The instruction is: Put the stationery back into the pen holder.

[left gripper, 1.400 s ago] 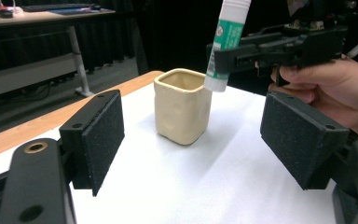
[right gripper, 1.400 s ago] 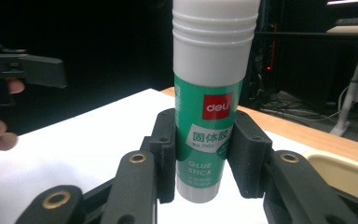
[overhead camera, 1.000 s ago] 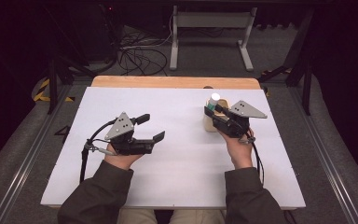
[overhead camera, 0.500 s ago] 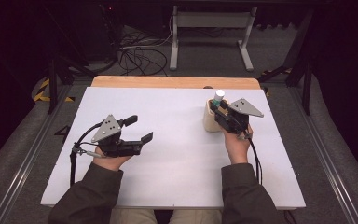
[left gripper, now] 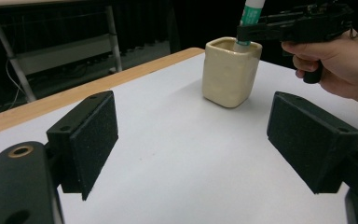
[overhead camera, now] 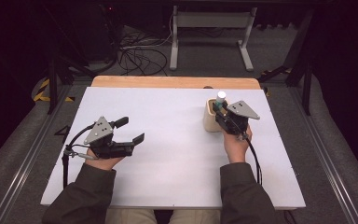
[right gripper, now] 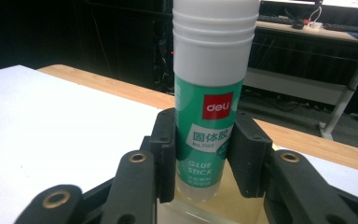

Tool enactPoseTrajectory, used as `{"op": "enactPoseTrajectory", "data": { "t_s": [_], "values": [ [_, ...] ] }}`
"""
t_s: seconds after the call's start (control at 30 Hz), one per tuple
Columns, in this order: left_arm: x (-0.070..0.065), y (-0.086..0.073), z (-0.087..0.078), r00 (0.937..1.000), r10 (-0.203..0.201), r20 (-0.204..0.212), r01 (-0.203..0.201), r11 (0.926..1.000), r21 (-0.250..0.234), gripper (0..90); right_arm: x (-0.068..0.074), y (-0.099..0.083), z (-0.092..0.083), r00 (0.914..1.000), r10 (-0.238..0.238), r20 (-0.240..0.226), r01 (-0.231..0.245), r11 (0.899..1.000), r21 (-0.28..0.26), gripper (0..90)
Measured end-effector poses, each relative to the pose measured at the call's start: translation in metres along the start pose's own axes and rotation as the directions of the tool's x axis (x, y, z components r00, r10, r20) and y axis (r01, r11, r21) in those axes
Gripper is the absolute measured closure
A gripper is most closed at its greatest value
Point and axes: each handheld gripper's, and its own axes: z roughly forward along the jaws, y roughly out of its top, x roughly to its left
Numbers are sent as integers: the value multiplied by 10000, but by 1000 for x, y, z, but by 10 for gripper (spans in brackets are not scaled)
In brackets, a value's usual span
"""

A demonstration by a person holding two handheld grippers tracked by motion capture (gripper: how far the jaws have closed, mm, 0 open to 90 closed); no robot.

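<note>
Right now, a green-and-white plastic glue stick with a white cap [right gripper: 213,98] is clamped upright between the black pads of the right gripper [right gripper: 204,158], the jaws closed hard against the green label on both sides. In the right gripper view the bottom of the stick is seen at the mouth of a cream square ceramic cup [right gripper: 214,207], with the white cap well above the pads. From the high view the right gripper [overhead camera: 220,108] is seen at about two o'clock on the white rectangular tabletop [overhead camera: 168,154], with the cream cup [overhead camera: 210,119] touching it at its nine o'clock side and the cap of the glue stick [overhead camera: 221,96] poking up above the rim. From the left gripper view the stick [left gripper: 251,14] is seen standing in the cup [left gripper: 230,72], gripped above the rim by the right gripper [left gripper: 248,33], and how deep it sits cannot be told.

Over at about nine o'clock on the table, the left gripper [overhead camera: 130,131] is held level, jaws pointed toward three o'clock. Its black foam pads [left gripper: 95,140] are spread wide and nothing is held between them; bare white tabletop is seen in the gap. The cup lies well apart from it, across the table. A strip of light wooden board [overhead camera: 172,82] is seen along the twelve o'clock edge of the table
</note>
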Motion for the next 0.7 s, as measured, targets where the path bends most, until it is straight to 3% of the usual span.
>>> {"op": "enactPoseTrajectory", "data": {
  "t_s": [0.3,0.7],
  "values": [
    [2,-5,-1,10000,-62,-35,62,10000,39,171,1,-5,3,9997,56,232,-59,9999,128,659],
    [3,-4,-4,9999,-151,-30,151,9998,-119,171,1,-9,7,9997,115,197,-120,9996,259,657]
  ]
}}
